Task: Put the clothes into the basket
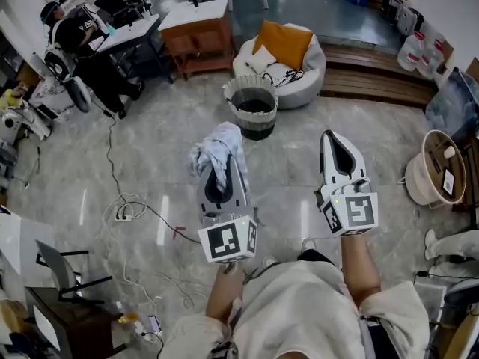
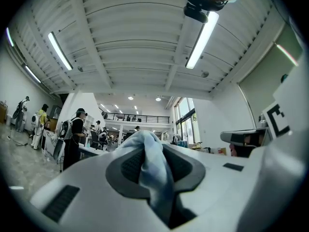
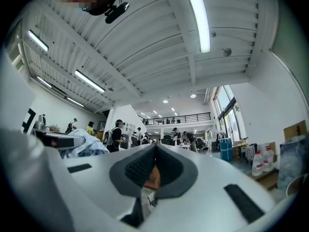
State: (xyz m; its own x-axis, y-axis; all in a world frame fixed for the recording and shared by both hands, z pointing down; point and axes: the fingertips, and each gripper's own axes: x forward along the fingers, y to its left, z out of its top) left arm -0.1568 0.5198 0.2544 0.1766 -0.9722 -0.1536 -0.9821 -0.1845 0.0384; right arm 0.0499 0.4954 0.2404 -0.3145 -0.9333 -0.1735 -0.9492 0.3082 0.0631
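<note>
A crumpled light-blue and white garment hangs in the air, pinched between the jaws of my left gripper. In the left gripper view the cloth fills the gap between the pads and bulges out over the tips of the left gripper. A grey woven basket stands on the floor beyond and slightly right of it, its inside dark. My right gripper is held level to the right, jaws together with nothing between them. In the right gripper view, its jaws meet at the tips, and the cloth shows at left.
A white beanbag with an orange cushion sits behind the basket. A pale wicker basket stands at the right. Cables and a power strip trail across the floor at left. A wooden table, desks and people are further back.
</note>
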